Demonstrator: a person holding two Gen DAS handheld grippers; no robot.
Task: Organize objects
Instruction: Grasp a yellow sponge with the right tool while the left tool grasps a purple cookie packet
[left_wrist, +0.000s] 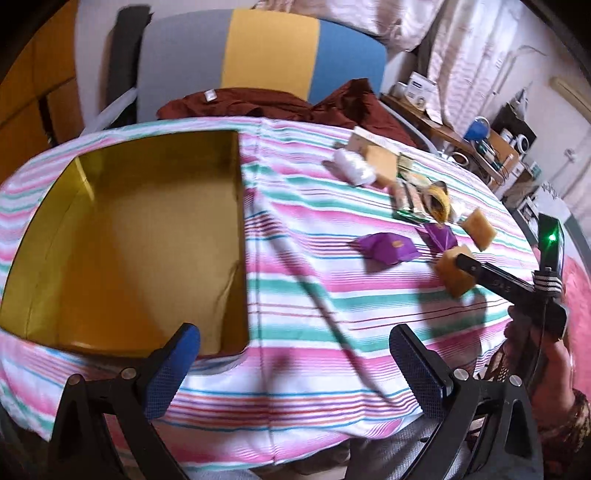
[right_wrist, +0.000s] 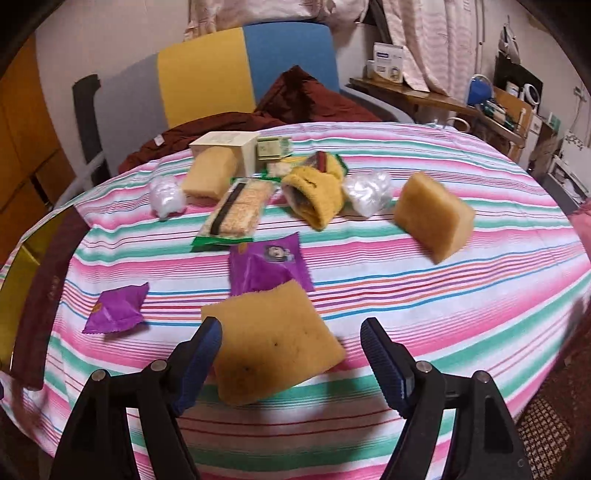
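A yellow sponge (right_wrist: 273, 339) lies on the striped tablecloth between the open fingers of my right gripper (right_wrist: 291, 358); its left fingertip (right_wrist: 207, 339) touches or nearly touches the sponge. In the left wrist view the same sponge (left_wrist: 452, 271) shows at the right gripper's tip. My left gripper (left_wrist: 295, 365) is open and empty, near the corner of an open yellow cardboard box (left_wrist: 236, 236). Two purple snack packets (right_wrist: 114, 310) (right_wrist: 266, 266), another sponge (right_wrist: 432, 218), a cracker pack (right_wrist: 236, 210), a yellow sock (right_wrist: 314, 195) and crumpled plastic (right_wrist: 369, 192) lie on the cloth.
A pale block (right_wrist: 210, 177), a white carton (right_wrist: 229, 144) and more crumpled plastic (right_wrist: 166, 199) lie at the back left. A chair with dark red cloth (right_wrist: 295, 99) stands behind the table. A cluttered shelf (right_wrist: 498, 107) is at the right.
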